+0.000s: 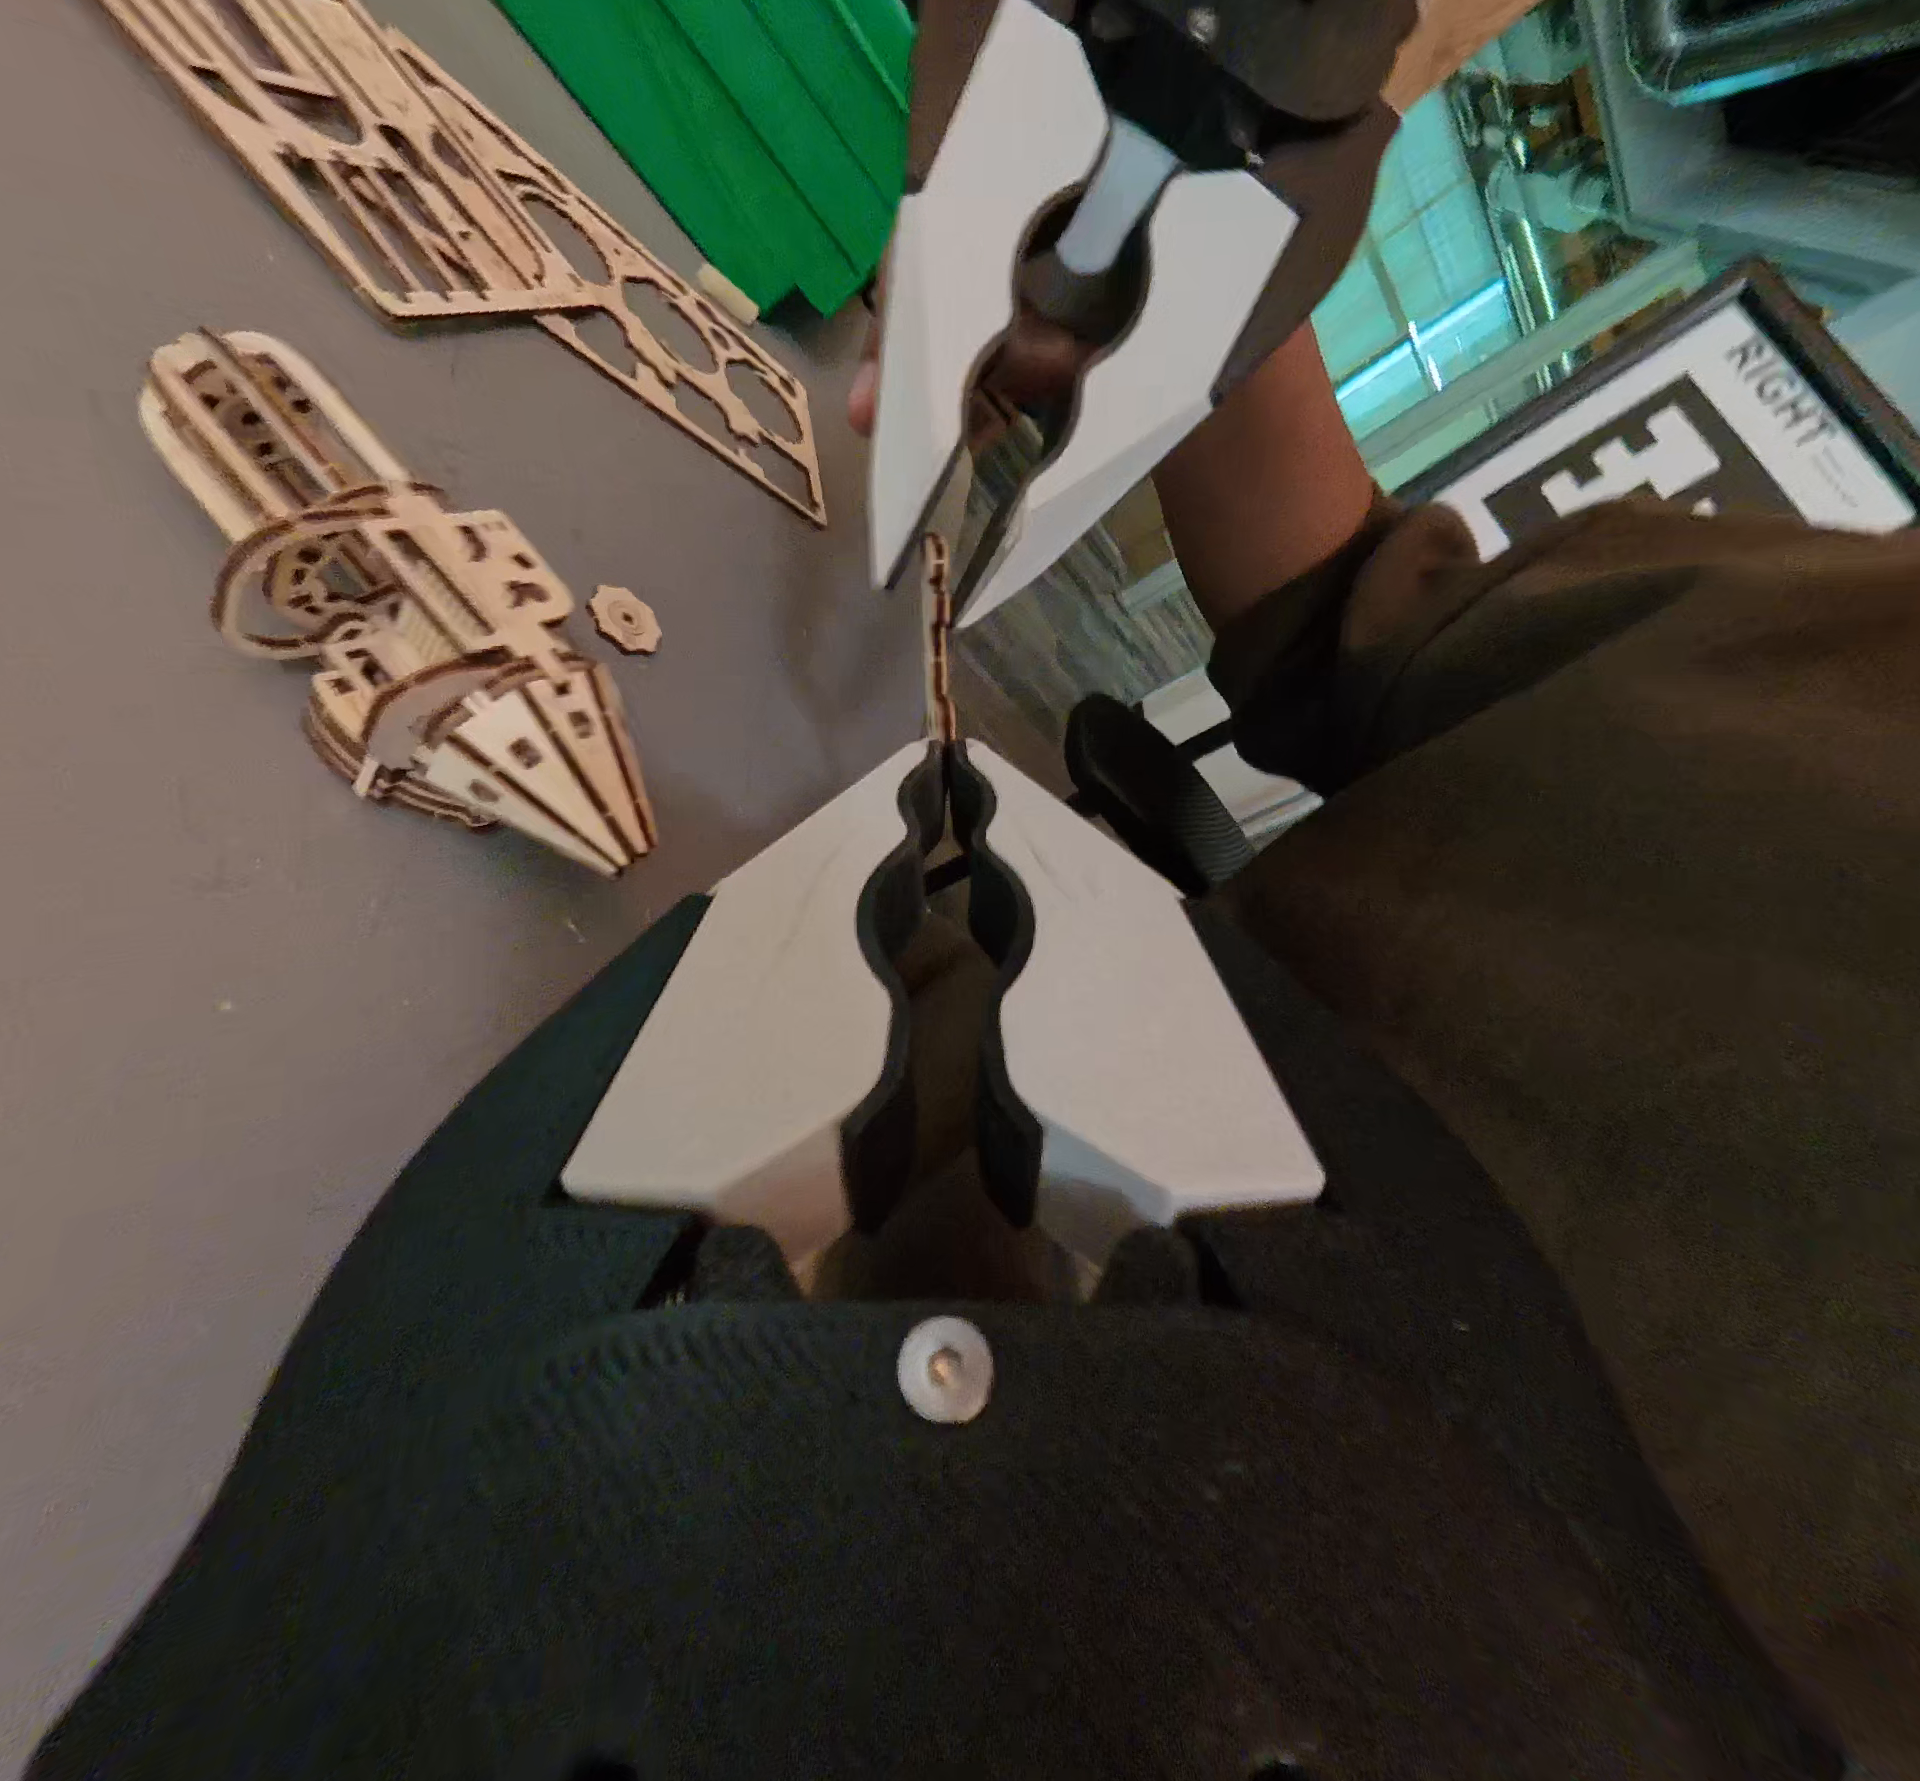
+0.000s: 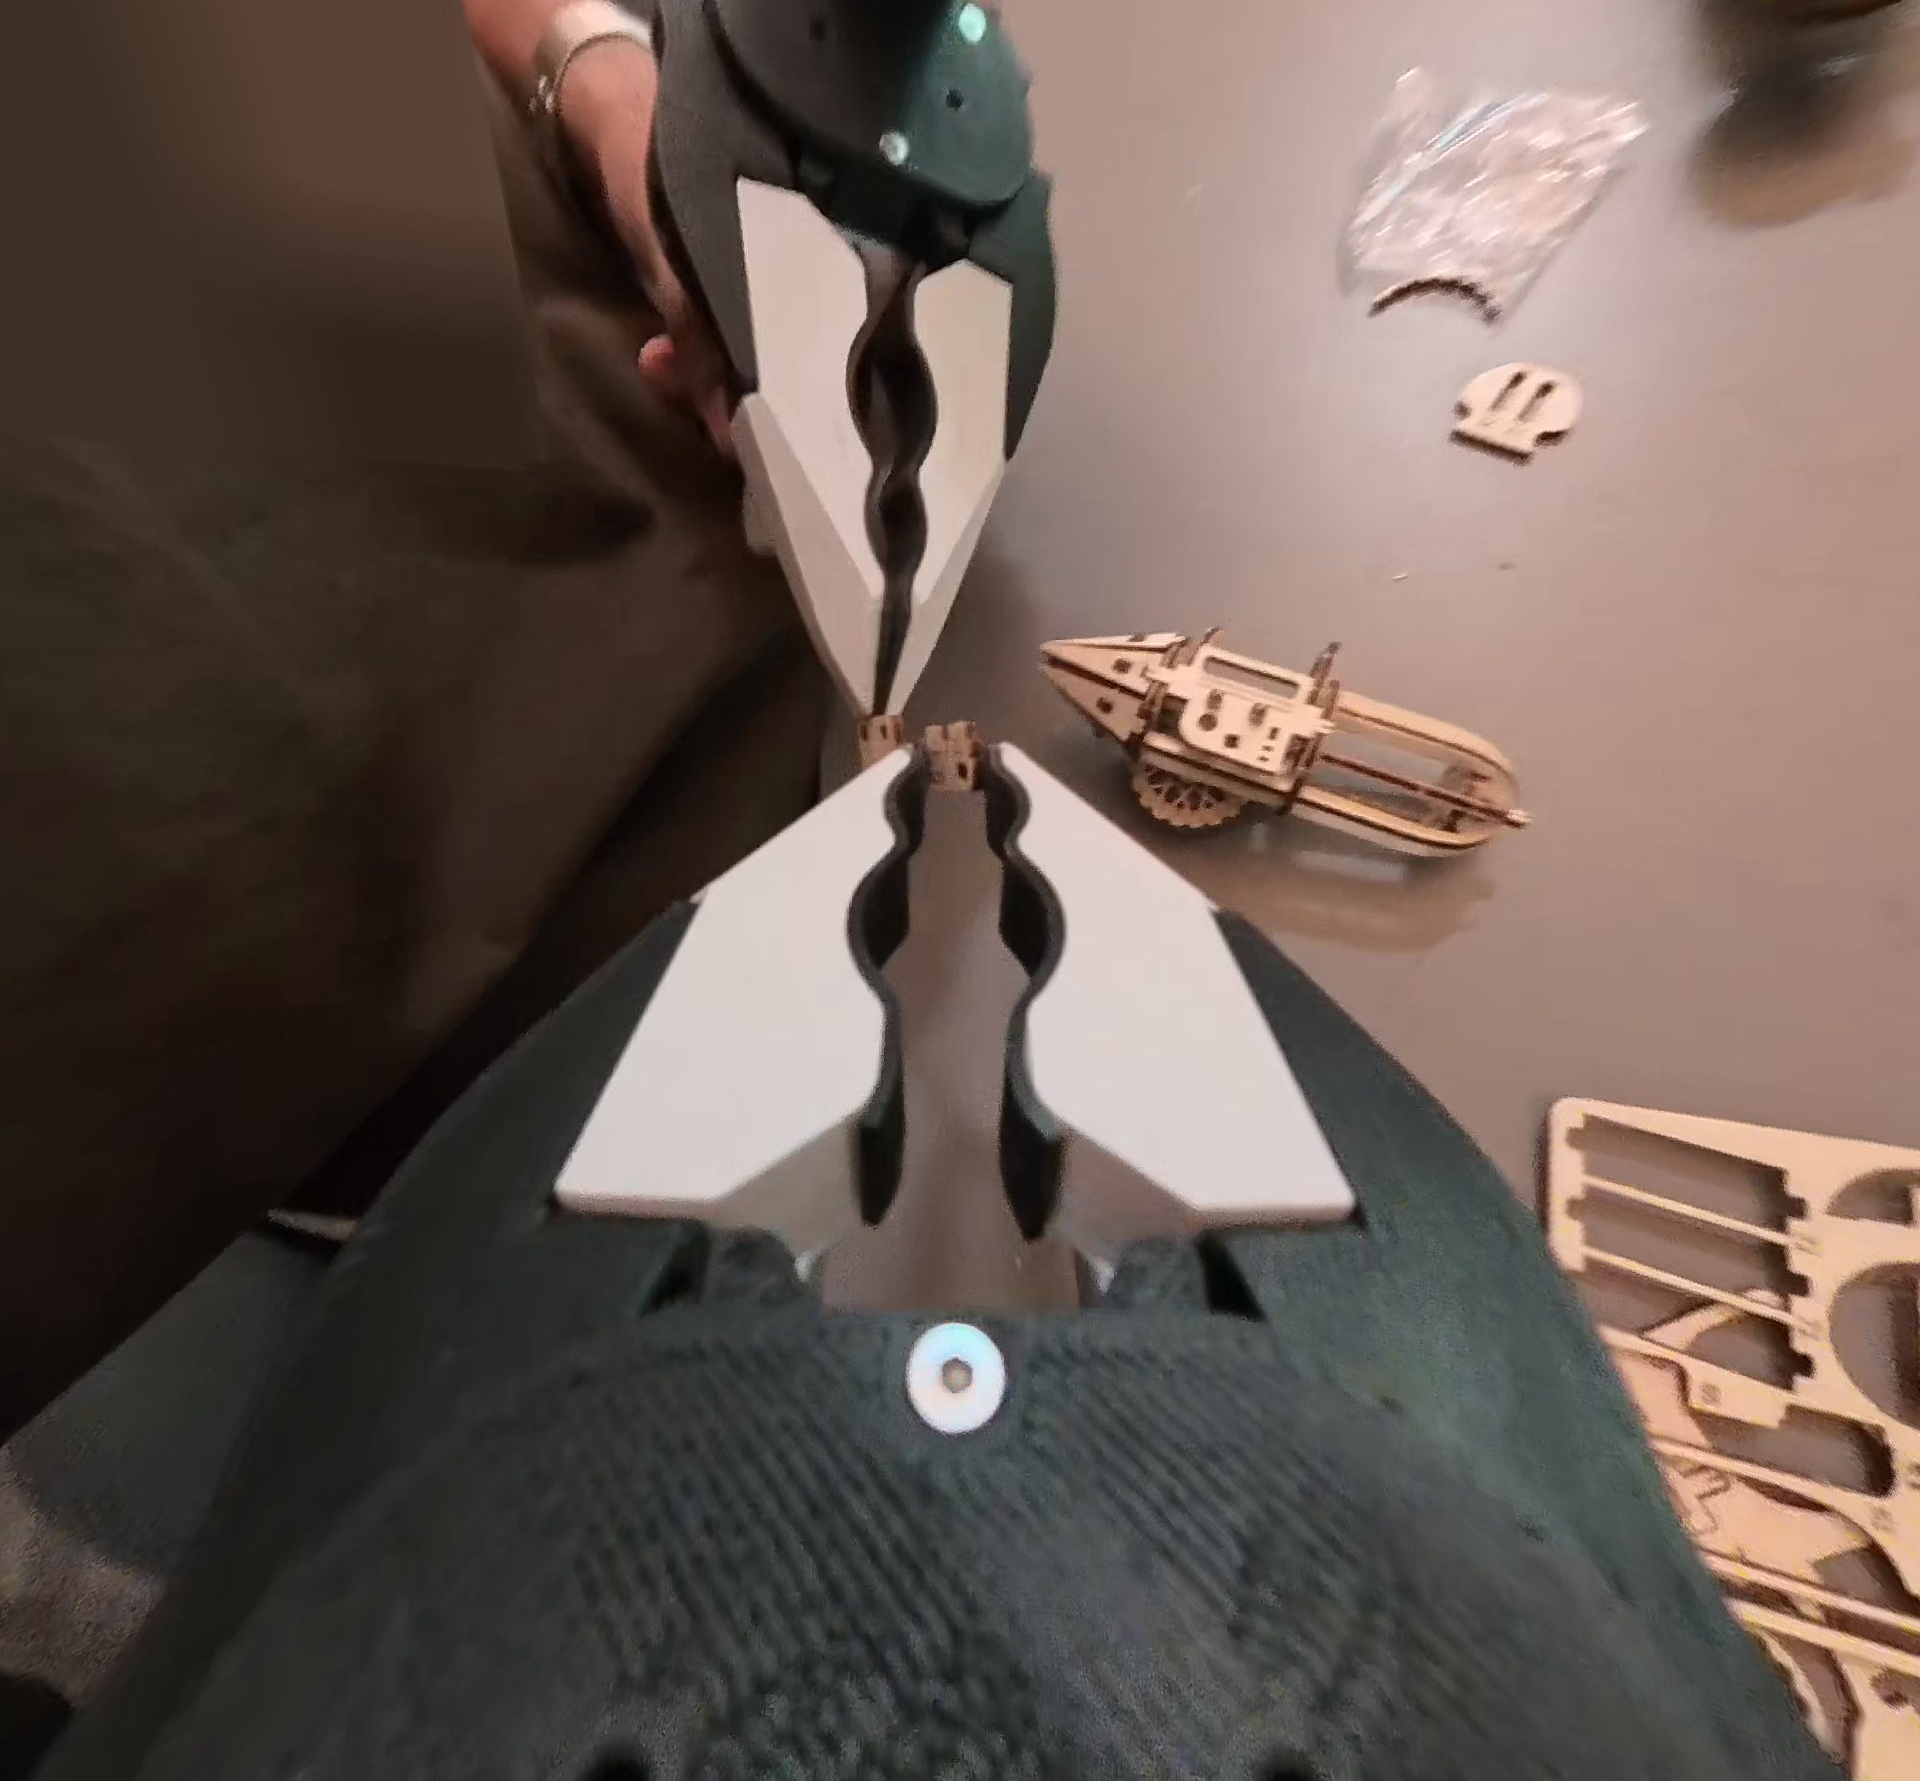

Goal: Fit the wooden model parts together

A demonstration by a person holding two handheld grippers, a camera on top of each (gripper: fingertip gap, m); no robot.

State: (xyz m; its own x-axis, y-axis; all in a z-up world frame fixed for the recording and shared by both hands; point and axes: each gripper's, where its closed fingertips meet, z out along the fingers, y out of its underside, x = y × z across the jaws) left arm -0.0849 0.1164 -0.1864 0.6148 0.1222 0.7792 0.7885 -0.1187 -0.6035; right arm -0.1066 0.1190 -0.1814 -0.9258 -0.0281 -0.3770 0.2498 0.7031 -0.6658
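Two tongs meet tip to tip above the grey table (image 1: 156,1056): the left gripper (image 1: 945,744) is pinched tight on the near end of a thin wooden strip (image 1: 938,651), and the right gripper (image 2: 954,757) nips a small wooden piece (image 2: 954,755) at the strip's far end. Beside them on the table lies the half-built wooden model (image 2: 1278,744), with cut-out wooden sheets (image 1: 416,162) farther off and a green box (image 1: 686,58) past those.

A green box (image 1: 665,48) and a clear plastic bag (image 2: 1475,173) lie on the grey table (image 1: 156,1004).
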